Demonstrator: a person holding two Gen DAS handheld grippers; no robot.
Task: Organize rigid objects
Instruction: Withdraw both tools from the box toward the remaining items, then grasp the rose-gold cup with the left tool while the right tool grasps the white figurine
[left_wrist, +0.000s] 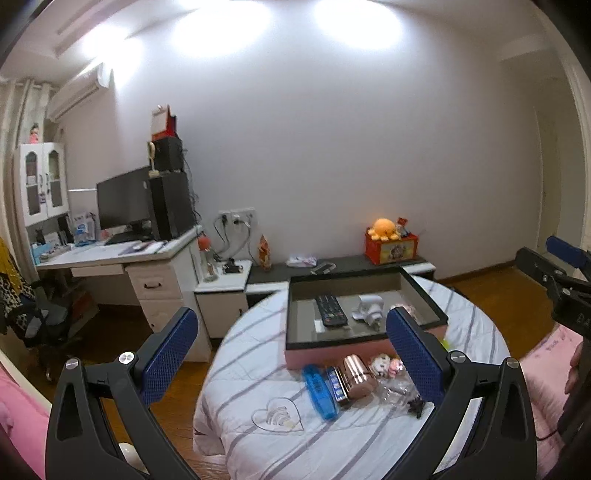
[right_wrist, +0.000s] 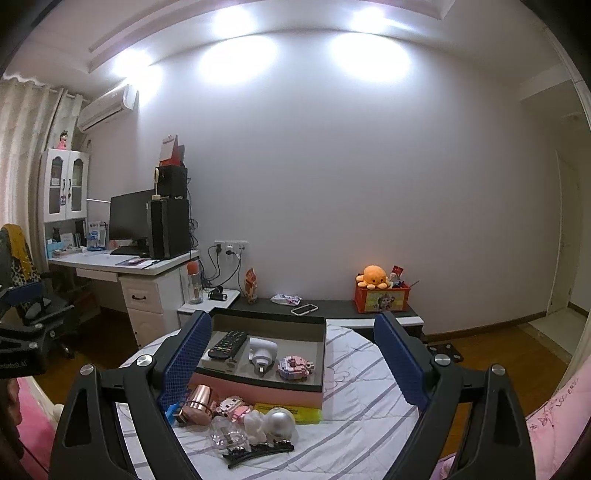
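Note:
A pink box (left_wrist: 332, 350) (right_wrist: 258, 391) with a dark rim stands on a round striped table (left_wrist: 258, 376) (right_wrist: 362, 402). It holds a black remote (left_wrist: 330, 310) (right_wrist: 227, 344), a white plug adapter (left_wrist: 369, 308) (right_wrist: 261, 352) and a pink block toy (right_wrist: 293, 367). In front of it lie a copper cylinder (left_wrist: 356, 374) (right_wrist: 197, 402), a blue case (left_wrist: 319, 391), a small figurine (left_wrist: 384, 363) (right_wrist: 232, 406), a silver ball (right_wrist: 280, 421), black hair clips (right_wrist: 258, 448) and a clear heart (left_wrist: 279, 415). My left gripper (left_wrist: 291, 354) and right gripper (right_wrist: 291, 363) are open and empty above the table.
A white desk (left_wrist: 110, 254) (right_wrist: 122, 264) with a monitor and a computer tower stands at the left. A low dark shelf (left_wrist: 351, 264) (right_wrist: 332, 306) along the wall carries a red box with an orange plush toy. Pink bedding (left_wrist: 546, 354) lies at the right.

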